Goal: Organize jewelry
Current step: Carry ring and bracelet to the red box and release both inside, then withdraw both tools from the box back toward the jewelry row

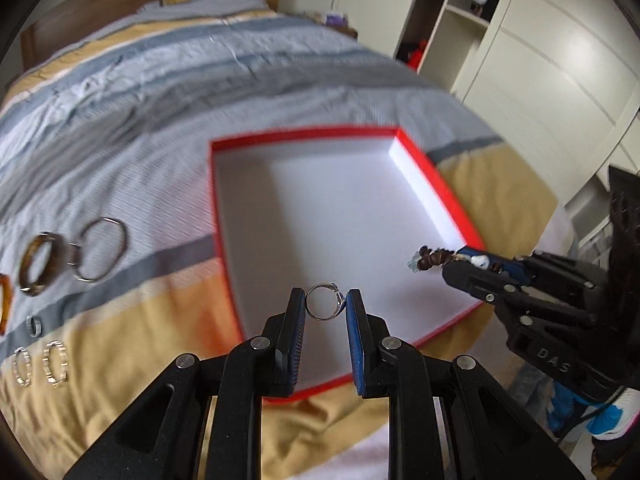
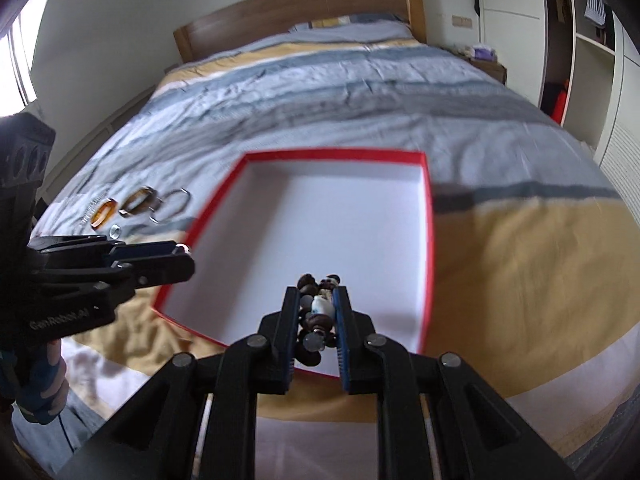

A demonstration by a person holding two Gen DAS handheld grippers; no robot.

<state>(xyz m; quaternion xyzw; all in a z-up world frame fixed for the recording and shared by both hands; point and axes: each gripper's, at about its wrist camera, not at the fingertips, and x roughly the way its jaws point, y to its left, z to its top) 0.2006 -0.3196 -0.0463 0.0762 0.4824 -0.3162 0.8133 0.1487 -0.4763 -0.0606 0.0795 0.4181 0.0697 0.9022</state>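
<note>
Left gripper (image 1: pixel 324 306) pinches a thin silver ring (image 1: pixel 323 302) over the shallow red-rimmed white box (image 1: pixel 424 168). Right gripper (image 2: pixel 318 308) is clamped on a brown beaded bracelet (image 2: pixel 318 314).

amber bangle (image 1: pixel 4 304) cut off by left edge; bedspread (image 1: pixel 120 80) and red box (image 1: pixel 304 134) motion-blurred

A bedroom is shown. Most of both views is taken up by a bed (image 2: pixel 360 92) w/ a wooden headboard (image 2: pixel 296 12), covered by a wrinkled duvet (image 1: pixel 160 92) striped in grey, pale blue, white & mustard. A plain white wall (image 2: pixel 120 20) is seen behind the headboard; daylight is let in thru a window (image 2: pixel 20 60) at far left. A wooden nightstand (image 2: pixel 490 66) is placed beside the bed. A white wardrobe (image 1: pixel 540 52) w/ open shelves & hung clothes is seen along the right side.
</note>
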